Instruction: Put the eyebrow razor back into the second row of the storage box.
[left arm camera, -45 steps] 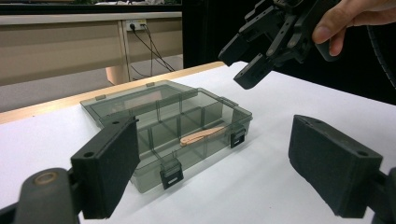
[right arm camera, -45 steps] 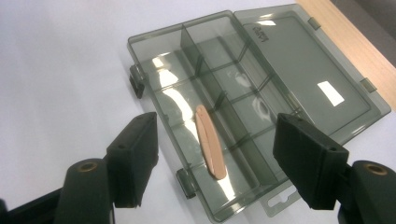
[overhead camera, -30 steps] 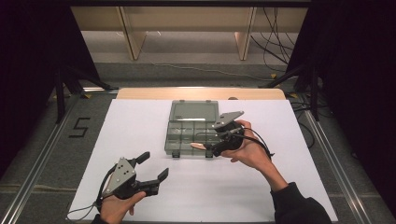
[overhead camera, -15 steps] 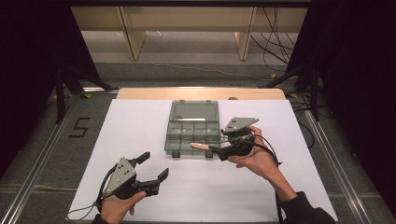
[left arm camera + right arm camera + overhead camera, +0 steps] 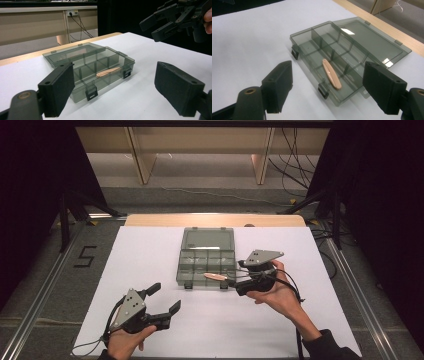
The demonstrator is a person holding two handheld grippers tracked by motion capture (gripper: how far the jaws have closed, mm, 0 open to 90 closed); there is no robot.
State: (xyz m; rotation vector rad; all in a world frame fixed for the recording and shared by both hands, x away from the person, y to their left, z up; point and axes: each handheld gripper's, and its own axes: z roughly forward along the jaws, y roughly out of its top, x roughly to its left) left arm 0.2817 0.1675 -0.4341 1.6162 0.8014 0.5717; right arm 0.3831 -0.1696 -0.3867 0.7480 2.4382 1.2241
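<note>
Open smoky-grey compartment box [image 5: 206,265] on the white table cover [image 5: 150,250], near its middle, lid [image 5: 207,239] folded flat back toward the far wooden table edge [image 5: 215,220]. Two dark latches [image 5: 188,285] on the near front wall, seen too in the left gripper view [image 5: 91,93] and the right gripper view [image 5: 295,52]. Inside, thin dividers marking off several cells. Slim tan stick [image 5: 216,276], flat and rounded at the ends, lying in the front row of cells toward the box's right end, seemingly resting across a divider, tilted a little rather than flat on the floor; same piece visible through the front wall in the left gripper view [image 5: 108,72] and from above in the right gripper view [image 5: 332,77]. Right gripper [image 5: 235,281] held in the right hand [image 5: 277,292] just beside the box's right front corner, jaws spread wide apart, nothing between them, tips aimed at the stick but clear of it. Left gripper [image 5: 162,300] held in the left hand [image 5: 125,342] low over the near left part of the cover, well apart from the box, jaws likewise spread wide and empty. Black cable [image 5: 292,285] looping back from the right gripper over the wrist. Dark "5" mark [image 5: 85,256] on the grey floor left of the table.
</note>
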